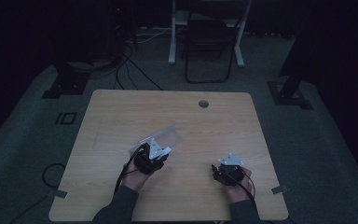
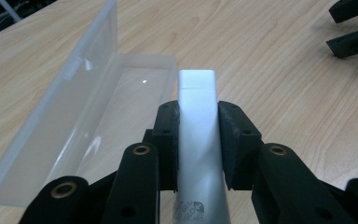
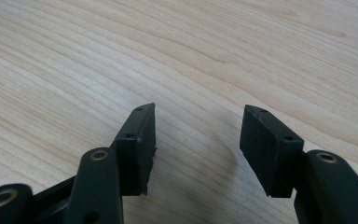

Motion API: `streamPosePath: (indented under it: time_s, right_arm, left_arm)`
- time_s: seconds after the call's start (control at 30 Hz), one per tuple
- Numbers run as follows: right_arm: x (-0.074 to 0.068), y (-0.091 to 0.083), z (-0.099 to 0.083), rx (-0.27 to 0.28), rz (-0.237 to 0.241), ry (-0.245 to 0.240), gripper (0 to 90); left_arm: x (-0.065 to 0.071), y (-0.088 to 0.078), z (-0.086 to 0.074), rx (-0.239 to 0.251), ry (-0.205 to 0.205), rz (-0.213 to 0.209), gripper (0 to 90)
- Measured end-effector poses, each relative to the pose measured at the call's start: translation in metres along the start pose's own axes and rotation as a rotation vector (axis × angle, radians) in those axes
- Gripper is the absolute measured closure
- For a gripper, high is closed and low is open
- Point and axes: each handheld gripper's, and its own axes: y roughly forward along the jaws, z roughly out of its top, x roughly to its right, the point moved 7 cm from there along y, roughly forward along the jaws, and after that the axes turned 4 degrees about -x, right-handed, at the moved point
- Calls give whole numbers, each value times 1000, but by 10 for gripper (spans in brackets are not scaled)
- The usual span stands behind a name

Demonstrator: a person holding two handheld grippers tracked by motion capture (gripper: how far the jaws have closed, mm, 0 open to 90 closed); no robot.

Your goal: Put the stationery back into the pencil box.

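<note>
My left gripper is shut on a white tube, its flat end sticking out past the pads. Just beyond and to the left lies a clear plastic case with its lid hinged up and nothing inside. From above, the left gripper sits at the near end of that case on the wooden table. My right gripper stands open over bare wood with nothing between its jaws. In the high view the right gripper is near the table's front right, apart from the case.
A round cable hole is in the table's far side. The other gripper's black jaws show at the upper right of the left gripper view. A folding chair and cables stand on the floor beyond the table.
</note>
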Motion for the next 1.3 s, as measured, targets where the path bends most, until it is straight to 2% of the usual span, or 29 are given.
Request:
streamPosePath:
  time_s: [0.53,1.3]
  right_arm:
    - [0,0,0,2,1,4,453]
    - [0,0,0,4,2,6,453]
  left_arm:
    - [-9,4,5,15,-23,16,705]
    - [-20,13,4,11,-47,58,704]
